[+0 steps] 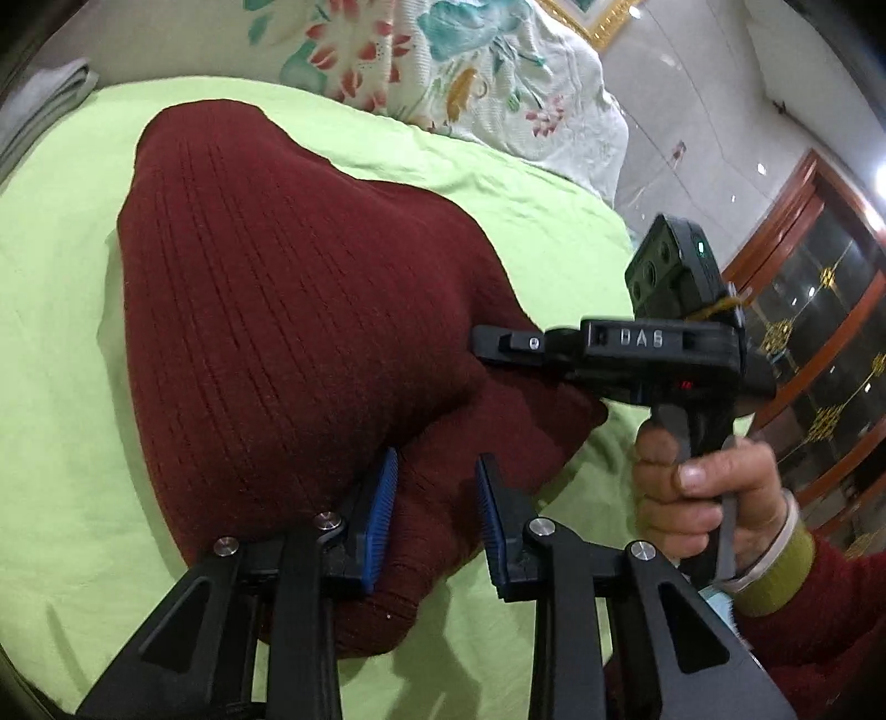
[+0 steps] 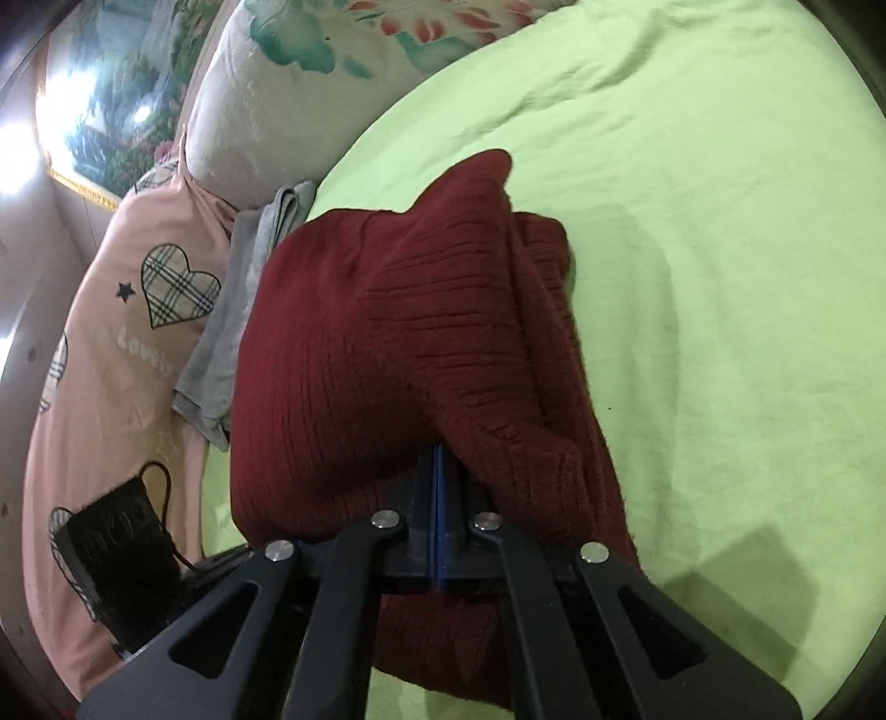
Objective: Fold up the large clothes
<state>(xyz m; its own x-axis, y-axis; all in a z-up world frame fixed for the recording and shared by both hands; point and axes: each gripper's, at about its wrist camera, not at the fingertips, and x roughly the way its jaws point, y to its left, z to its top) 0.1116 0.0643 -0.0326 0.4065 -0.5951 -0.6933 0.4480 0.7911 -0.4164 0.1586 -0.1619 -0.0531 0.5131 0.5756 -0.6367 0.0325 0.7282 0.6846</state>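
A maroon ribbed sweater (image 1: 277, 277) (image 2: 360, 332) lies bunched on the green bed sheet (image 1: 55, 332) (image 2: 720, 277), its near edge raised toward both grippers. My left gripper (image 1: 434, 487) has its blue pads on a thick fold of the sweater's near edge, and the knit fills the gap between them. My right gripper (image 2: 438, 459) has its pads pressed together with the sweater's edge draped over their tips. In the left wrist view the right gripper (image 1: 482, 346) reaches in from the right, held by a hand (image 1: 692, 498), and its tip is buried in the knit.
A floral quilt (image 1: 443, 55) (image 2: 332, 44) is piled at the far side of the bed. A folded grey cloth (image 1: 44, 99) (image 2: 238, 310) lies beside the sweater. A pink cover with plaid hearts (image 2: 111, 360) bears a black device (image 2: 122, 548). A wooden glass cabinet (image 1: 819, 332) stands beyond the bed.
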